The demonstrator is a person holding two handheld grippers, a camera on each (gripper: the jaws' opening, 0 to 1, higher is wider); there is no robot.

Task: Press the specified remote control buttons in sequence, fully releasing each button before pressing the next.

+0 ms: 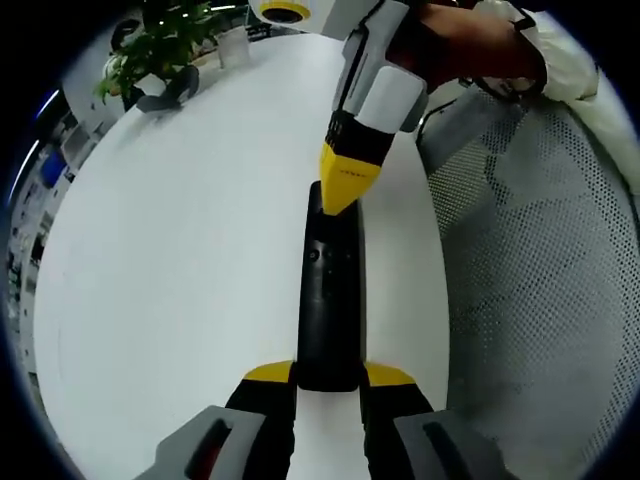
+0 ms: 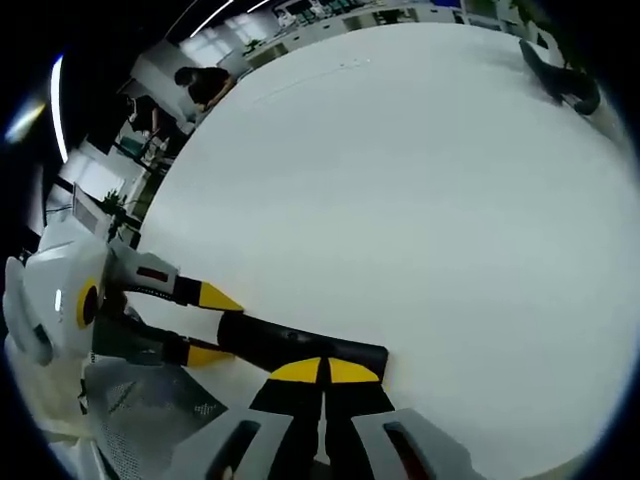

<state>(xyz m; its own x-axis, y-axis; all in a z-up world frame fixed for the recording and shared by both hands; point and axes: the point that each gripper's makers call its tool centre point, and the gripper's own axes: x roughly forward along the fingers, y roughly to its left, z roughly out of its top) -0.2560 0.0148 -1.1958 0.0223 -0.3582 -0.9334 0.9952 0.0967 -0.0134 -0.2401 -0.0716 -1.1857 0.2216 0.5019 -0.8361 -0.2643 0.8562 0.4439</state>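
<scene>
So the remote [image 1: 330, 300] is lying long-ways down the middle of the left gripper view, on the white table [image 1: 180, 250], with its near end pinched between the yellow tips of the left gripper [image 1: 329, 375] — that one is clamped on it and steadying it. The right gripper [image 1: 345, 185] comes in from the upper middle of the frame, jaws closed to a single yellow point with nothing held, the tip on the remote's far end. In the right gripper view the remote [image 2: 300, 345] sits at lower centre, just above that view's own closed tips [image 2: 322, 372]. Whether a button is actually pushed down is too small to tell. Probably best to press straight down, lift fully clear before the next button, and keep the left grip firm — otherwise the remote could slide.
</scene>
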